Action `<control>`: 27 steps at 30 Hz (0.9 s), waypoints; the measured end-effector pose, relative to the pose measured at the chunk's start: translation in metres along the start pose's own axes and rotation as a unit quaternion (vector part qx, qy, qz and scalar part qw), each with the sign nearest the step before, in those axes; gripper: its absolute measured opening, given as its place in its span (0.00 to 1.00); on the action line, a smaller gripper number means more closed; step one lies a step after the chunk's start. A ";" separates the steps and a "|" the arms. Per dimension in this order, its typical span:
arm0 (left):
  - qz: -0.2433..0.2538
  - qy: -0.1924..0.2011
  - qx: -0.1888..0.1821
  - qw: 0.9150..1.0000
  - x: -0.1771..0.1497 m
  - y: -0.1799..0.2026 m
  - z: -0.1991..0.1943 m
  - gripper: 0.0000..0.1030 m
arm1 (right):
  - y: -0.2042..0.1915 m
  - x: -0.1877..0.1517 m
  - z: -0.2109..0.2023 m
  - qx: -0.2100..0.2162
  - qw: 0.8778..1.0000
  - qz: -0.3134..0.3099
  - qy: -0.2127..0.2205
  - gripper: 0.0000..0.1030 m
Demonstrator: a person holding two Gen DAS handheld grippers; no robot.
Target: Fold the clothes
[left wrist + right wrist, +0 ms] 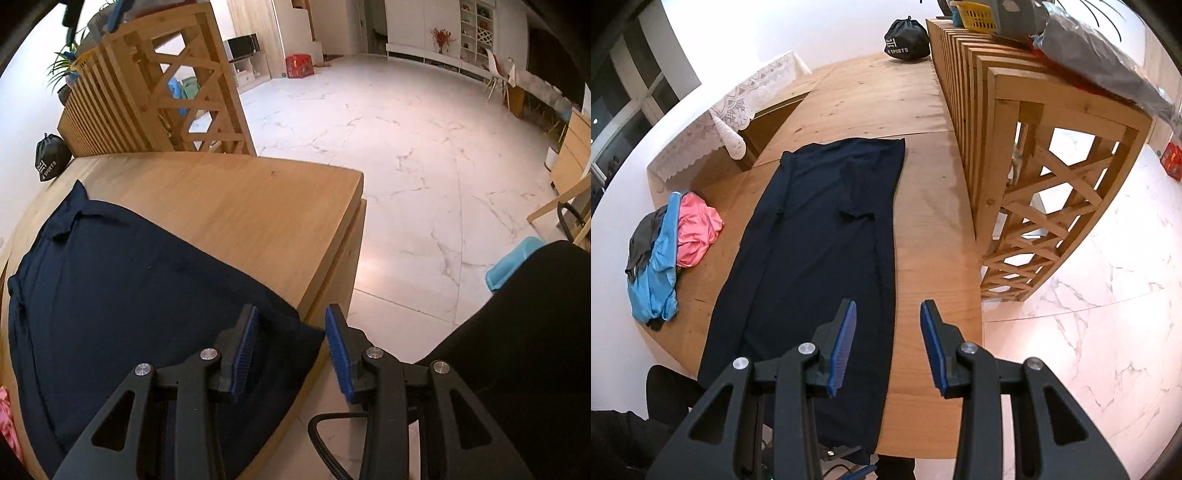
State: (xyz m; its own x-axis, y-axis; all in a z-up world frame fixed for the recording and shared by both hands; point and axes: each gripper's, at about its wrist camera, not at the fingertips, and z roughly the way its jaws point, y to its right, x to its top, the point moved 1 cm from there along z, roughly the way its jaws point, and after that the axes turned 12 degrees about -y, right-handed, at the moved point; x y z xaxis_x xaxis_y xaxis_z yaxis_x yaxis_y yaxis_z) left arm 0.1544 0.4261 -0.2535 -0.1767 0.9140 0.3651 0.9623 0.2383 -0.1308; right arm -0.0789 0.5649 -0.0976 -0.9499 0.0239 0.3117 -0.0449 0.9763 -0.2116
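Wooden table [923,206] edge borders open floor [406,166]; I see navy garment [820,236] lying flat beneath both released, empty hand-held grippers: left [290,347], right [888,343].

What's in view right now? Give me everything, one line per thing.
navy garment: one, dark blue, spread lengthwise on the table
clothes pile: one, pink, light blue and grey pieces, left of the garment
wooden table: one, light wood
drawstring bag: one, black, far end of the table
slatted wooden rack: one, light wood, along the table's right side
yellow basket: one, on top of the rack
lace cloth: one, white, over furniture at the far left
red crate: one, on the floor across the room
left gripper: jaws open, over the garment's near corner
right gripper: jaws open, over the garment's right edge
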 end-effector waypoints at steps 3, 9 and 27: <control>-0.019 0.012 -0.031 0.999 0.004 -0.008 0.003 0.23 | -0.004 0.014 0.015 0.006 1.000 -0.009 -0.013 0.35; -0.111 0.063 -0.092 0.987 0.001 -0.051 -0.021 0.06 | -0.012 0.068 0.067 0.016 0.999 -0.011 -0.039 0.35; -0.329 0.150 -0.168 0.917 -0.065 -0.159 -0.089 0.04 | 0.021 0.277 0.298 0.105 0.983 0.119 -0.088 0.37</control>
State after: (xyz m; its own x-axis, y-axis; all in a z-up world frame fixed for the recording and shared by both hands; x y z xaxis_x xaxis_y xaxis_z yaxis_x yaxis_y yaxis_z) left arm 0.0317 0.2994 -0.1741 -0.7265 0.4652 0.5058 0.6852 0.5456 0.4825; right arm -0.4356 0.5281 -0.2919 -0.9792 0.1906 0.0690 0.1396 0.8811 -0.4518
